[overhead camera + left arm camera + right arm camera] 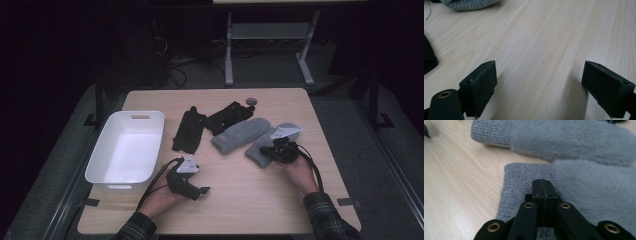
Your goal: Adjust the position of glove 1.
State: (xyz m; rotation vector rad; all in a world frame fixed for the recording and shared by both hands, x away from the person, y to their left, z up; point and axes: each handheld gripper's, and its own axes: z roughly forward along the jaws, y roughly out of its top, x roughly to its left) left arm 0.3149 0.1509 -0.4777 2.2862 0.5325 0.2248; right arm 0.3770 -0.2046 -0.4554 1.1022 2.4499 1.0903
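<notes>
At the far left sat the white bin (125, 150), open-topped with nothing in it. Just right of its near corner the left gripper (192, 187) rested low over bare table (240, 200); in the left gripper view its jaws stood wide apart with only wood grain between them, holding nothing. Farther back lay two black gloves (189, 130), one by the bin and one angled toward the far edge, with a small round disc (251, 101) beyond them. Then came the two grey mittens (240, 134), side by side at mid-table. The right gripper (543, 192) was down on the nearer mitten (584, 187), its jaws closed tight together right where the knit cuff met the fuzzy part; whether they had pinched any fabric could not be told from these views. The step in hand looked like the pick-up of that mitten. The next move likely called for a lift to test the grip, then a carry leftward over the gloves to the bin.
</notes>
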